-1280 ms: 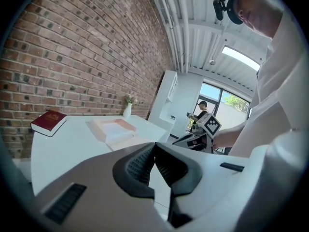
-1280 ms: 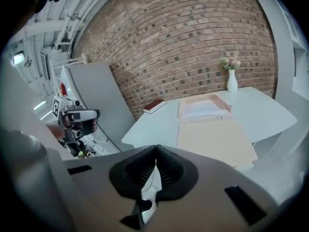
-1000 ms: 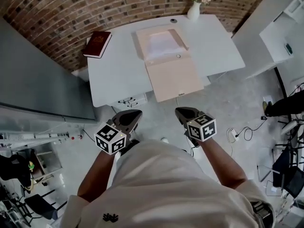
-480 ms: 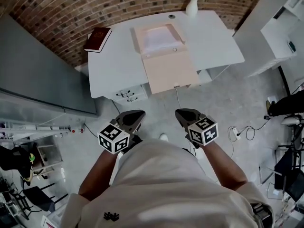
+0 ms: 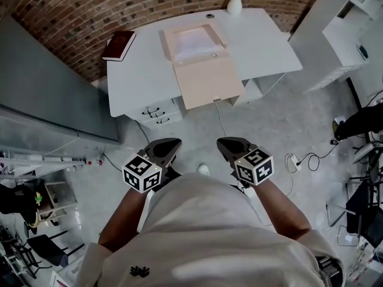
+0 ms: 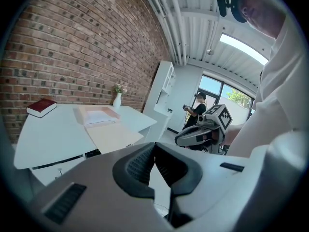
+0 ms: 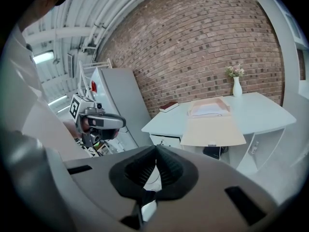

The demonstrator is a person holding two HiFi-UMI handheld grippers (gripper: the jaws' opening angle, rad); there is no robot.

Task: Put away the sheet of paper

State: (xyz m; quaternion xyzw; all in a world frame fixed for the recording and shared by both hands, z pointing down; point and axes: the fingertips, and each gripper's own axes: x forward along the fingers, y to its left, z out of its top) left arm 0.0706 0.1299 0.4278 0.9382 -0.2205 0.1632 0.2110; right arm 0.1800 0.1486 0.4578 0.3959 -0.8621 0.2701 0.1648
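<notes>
I count, qty per item: grippers x2, i.e. left gripper + right gripper; table x1; beige box x1; sheet of paper x1; red book x1; vase x1; drawer unit x1.

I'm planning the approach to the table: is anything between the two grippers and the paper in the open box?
Nothing visible does. The left gripper and right gripper, shut and empty, are held short of the table with only floor between. The paper lies uncovered in the box, its lid folded open; book and vase sit aside.
</notes>
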